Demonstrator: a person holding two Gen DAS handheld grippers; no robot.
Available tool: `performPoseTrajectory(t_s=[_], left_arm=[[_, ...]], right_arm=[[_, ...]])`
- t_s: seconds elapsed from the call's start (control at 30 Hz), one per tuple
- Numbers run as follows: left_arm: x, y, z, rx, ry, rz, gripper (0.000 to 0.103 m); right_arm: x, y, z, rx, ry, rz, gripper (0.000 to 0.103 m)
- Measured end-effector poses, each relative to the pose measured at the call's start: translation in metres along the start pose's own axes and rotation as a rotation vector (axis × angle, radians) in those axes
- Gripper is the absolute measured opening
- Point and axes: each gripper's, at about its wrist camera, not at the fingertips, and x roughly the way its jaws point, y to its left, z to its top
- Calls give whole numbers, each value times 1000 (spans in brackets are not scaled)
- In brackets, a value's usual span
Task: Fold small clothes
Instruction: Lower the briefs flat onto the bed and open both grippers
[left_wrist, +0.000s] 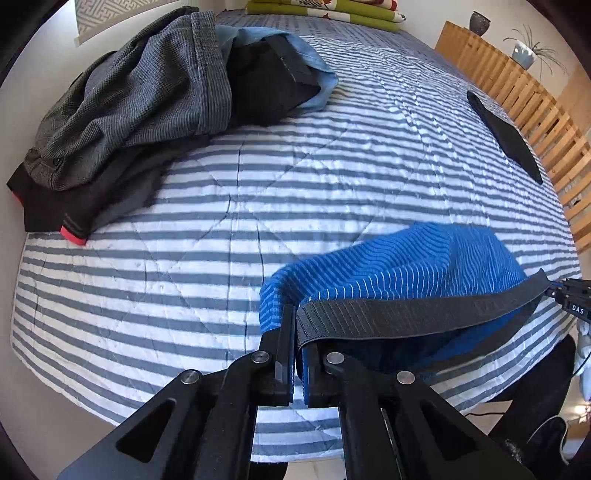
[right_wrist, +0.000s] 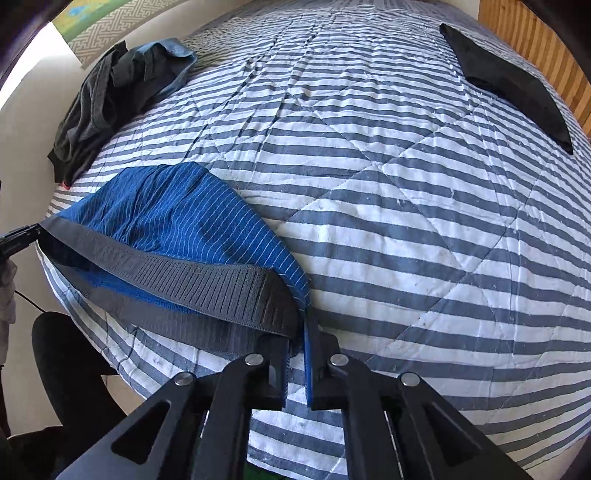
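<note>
Spread step: left gripper (left_wrist: 295, 325) and right gripper (right_wrist: 297, 332) each pinched on opposite waistband ends of blue briefs (left_wrist: 399, 266), held taut, apparently just above the striped quilt (left_wrist: 221, 206); next, lay flat.

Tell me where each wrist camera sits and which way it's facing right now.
Left wrist: on the left gripper, looking along its fingers across the striped bed at the clothes pile; right gripper's tip at right edge.
Right wrist: on the right gripper, facing up the bed; left gripper's tip at left edge.
Shared: blue underwear held by its waistband, black folded garment.
</note>
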Motion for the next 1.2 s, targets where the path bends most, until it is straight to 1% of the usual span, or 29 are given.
performPoseTrajectory(t_s=[0.07,0.13,0.23,0.3,0.37,0.43,0.47,0.53,0.6,0.67,0.73,0.83,0.87,0.9,0.93,0.97,1.0,1.07,1.13,1.17,1.2], left_arm=[[-11,-6,30,-6,-27,-18,2],[-28,-20,71,10,-75,-17,2],[-66,-42,142,45,-185,7,2],[-98,-51,180,45,-271,1,2],[-126,-57,204,55,-342,-8,2],[-142,-61,212,71,-380,-5,2],[-142,-62,211,78,-381,-7,2],[-128,-67,200,100,-350,-3,2],[-100,-77,177,159,-299,49,2],[-63,-87,144,219,-228,93,2],[-17,-94,106,257,-119,91,2],[45,-93,54,264,41,81,2],[61,-92,39,257,85,74,2],[72,-92,24,254,109,73,2],[78,-93,14,251,118,72,2],[78,-94,7,247,98,78,2],[74,-94,4,239,79,73,2],[67,-91,3,204,69,41,2],[59,-92,3,229,51,59,2],[56,-93,2,247,48,62,5],[54,-94,2,260,55,54,5]], right_arm=[[-10,-2,18,-30,-14,-34,3],[-31,-4,47,-72,-59,-88,3],[-77,-6,106,-136,-163,-194,3],[-114,-5,149,-157,-251,-277,3],[-155,-1,182,-175,-347,-351,3],[-190,0,198,-182,-424,-381,3],[-201,-1,201,-186,-437,-377,3],[-207,-4,195,-194,-438,-367,3],[-194,-10,178,-189,-408,-353,3],[-165,-17,151,-163,-354,-325,3],[-126,-27,116,-120,-293,-295,3],[-61,-45,57,-28,-175,-244,3],[-41,-50,40,4,-127,-219,3],[-22,-55,23,34,-83,-202,3],[-8,-58,9,57,-52,-192,3],[-2,-60,-4,67,-49,-189,3],[-7,-57,-13,54,-98,-204,3],[-16,-51,-19,36,-105,-215,3],[-25,-47,-22,28,-119,-222,3],[-30,-44,-23,17,-125,-226,3],[-33,-41,-24,3,-127,-229,3]])
